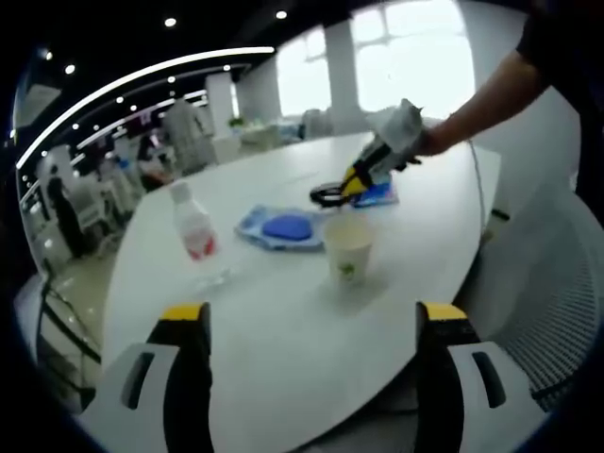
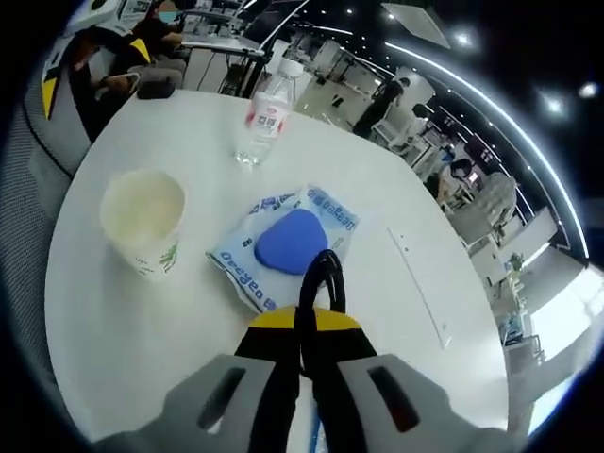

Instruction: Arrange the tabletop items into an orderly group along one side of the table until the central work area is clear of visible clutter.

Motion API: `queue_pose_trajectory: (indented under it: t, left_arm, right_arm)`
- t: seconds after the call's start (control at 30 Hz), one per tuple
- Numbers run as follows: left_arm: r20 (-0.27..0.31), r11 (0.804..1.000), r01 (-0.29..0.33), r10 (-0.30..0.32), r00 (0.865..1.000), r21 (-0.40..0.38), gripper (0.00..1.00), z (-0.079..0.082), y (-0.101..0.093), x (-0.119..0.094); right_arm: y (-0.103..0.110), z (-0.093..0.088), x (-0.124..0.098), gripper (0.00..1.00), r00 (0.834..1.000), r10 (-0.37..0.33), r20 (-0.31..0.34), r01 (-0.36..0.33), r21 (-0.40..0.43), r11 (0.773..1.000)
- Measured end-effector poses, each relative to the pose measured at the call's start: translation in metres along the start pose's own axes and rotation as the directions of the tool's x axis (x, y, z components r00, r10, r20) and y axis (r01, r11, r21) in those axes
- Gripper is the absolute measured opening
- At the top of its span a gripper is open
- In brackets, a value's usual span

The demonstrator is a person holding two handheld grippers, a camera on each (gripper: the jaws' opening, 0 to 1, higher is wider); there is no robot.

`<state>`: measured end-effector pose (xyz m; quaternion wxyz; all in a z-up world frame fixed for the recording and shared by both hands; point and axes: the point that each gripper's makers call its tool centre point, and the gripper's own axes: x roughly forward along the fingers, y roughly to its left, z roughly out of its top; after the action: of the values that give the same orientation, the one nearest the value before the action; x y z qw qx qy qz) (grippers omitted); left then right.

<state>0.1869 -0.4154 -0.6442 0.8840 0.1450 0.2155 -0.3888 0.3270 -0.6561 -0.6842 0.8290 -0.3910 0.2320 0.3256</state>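
Note:
My left gripper stands open over the near edge of the white table, nothing between its jaws. Ahead stand a paper cup, a clear water bottle with a red label, and a blue-printed packet with a blue pad on it. Farther back, a person's hand holds my right gripper, shut on a black looped cord beside a small blue item. In the right gripper view, the right gripper pinches the cord just above the packet, with the cup to the left and the bottle beyond.
A grey mesh chair stands off the table's right edge. A dark flat object lies at the table's far rim. A thin white strip lies on the table to the right. Desks and people fill the office behind.

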Motion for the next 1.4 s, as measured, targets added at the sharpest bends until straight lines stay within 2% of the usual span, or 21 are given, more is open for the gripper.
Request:
queue_pose_trajectory:
  t: [0.2,0.4,0.57,1.07,1.4]
  left_arm:
    - [0.001,1.0,0.005,-0.005,1.0,0.002,0.87,0.0,-0.001,0.0]
    - [0.003,1.0,0.012,-0.012,1.0,0.003,0.87,-0.001,-0.002,0.001]
    - [0.028,1.0,0.008,-0.008,1.0,0.002,0.88,0.003,-0.001,0.001]
    - [0.02,0.999,0.03,-0.03,0.999,0.014,0.88,0.001,-0.005,0.001]
    - [0.025,0.999,0.039,-0.039,0.999,0.01,0.88,0.002,-0.006,0.001]
  right_arm:
    - [-0.007,0.013,-0.014,0.01,0.999,-0.03,0.038,0.03,0.008,1.0]
    - [-0.012,0.017,-0.025,0.01,0.997,-0.054,0.059,0.054,0.014,0.998]
    - [-0.013,0.013,-0.033,0.01,0.996,-0.065,0.058,0.064,0.014,0.998]
    - [-0.001,0.001,-0.059,0.01,0.996,-0.076,0.05,0.075,0.01,0.997]
    - [0.009,-0.009,-0.066,0.01,0.997,-0.073,0.028,0.072,0.01,0.997]
